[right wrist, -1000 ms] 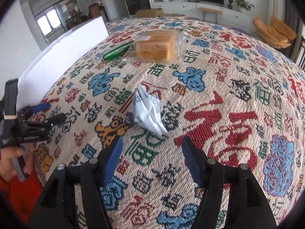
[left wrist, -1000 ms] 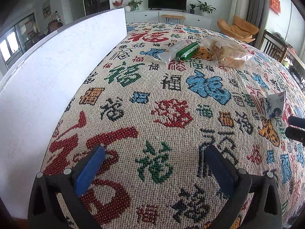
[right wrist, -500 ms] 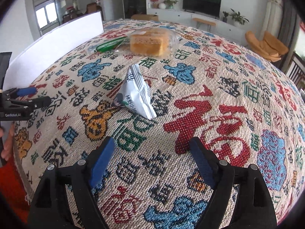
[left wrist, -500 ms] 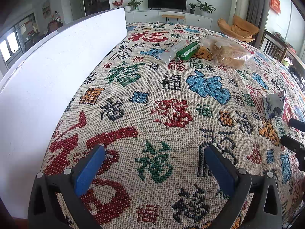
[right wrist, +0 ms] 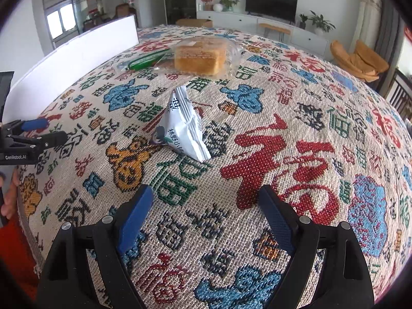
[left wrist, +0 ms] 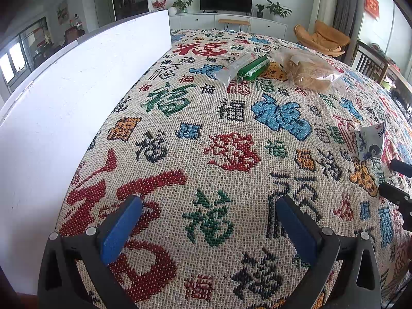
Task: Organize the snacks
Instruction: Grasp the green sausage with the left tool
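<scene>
A small white snack packet point(right wrist: 181, 128) lies on the patterned tablecloth point(right wrist: 296, 118), ahead of my open, empty right gripper point(right wrist: 203, 203); it also shows in the left wrist view point(left wrist: 372, 141) at the right edge. A bagged yellow cake point(right wrist: 199, 56) and a green sausage stick point(right wrist: 148, 60) lie at the far side; in the left wrist view the cake point(left wrist: 312, 73), the green stick point(left wrist: 253, 68) and a clear wrapper point(left wrist: 234, 68) lie far ahead. My left gripper point(left wrist: 208, 219) is open and empty over bare cloth.
A tall white board point(left wrist: 77, 97) stands along the table's left edge. The left gripper point(right wrist: 36, 139) shows at the left of the right wrist view. The right gripper's fingertips point(left wrist: 391, 190) show at the right edge of the left wrist view. Chairs and a TV cabinet stand behind.
My right gripper has moved back and up from the white packet, and its jaws stand wider apart. The left gripper has not moved.
</scene>
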`<state>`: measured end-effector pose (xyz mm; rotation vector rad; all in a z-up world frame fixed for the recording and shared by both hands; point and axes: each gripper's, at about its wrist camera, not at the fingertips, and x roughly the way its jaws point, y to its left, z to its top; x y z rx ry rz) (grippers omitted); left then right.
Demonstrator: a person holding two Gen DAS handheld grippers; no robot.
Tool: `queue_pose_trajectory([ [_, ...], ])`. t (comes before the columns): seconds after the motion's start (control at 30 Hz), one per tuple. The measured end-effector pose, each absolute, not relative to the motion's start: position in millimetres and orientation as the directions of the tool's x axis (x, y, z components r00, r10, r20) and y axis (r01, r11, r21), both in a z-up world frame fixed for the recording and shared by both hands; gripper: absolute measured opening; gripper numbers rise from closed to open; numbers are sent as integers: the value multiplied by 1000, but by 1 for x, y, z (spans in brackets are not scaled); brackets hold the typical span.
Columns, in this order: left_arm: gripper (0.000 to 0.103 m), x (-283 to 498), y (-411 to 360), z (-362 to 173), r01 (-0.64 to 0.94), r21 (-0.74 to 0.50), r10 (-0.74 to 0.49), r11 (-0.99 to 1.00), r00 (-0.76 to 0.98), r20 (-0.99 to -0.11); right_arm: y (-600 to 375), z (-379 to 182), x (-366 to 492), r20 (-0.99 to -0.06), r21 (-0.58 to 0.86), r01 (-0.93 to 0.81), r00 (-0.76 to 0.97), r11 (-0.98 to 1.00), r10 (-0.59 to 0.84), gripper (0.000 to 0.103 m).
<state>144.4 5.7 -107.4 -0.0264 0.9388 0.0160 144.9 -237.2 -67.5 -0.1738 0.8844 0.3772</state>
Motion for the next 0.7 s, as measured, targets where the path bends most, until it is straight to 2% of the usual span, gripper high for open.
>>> queue_pose_trajectory([
  [0.17, 103, 144, 9, -106, -25, -46, -22, 999, 594, -804, -237, -67, 145, -781, 7, -391, 573, 920, 249, 87],
  [0.47, 103, 145, 17, -86, 34, -220, -194, 975, 613, -766, -237, -67, 145, -781, 7, -391, 573, 920, 249, 87],
  [0.6, 102, 175, 13, -70, 97, -171, -195, 981, 598, -778, -237, -68, 146, -781, 9, -391, 572, 920, 251, 87],
  [0.7, 95, 203, 6, -55, 153, -95, -170, 984, 613, -771, -237, -68, 148, -781, 11, -391, 571, 920, 253, 88],
])
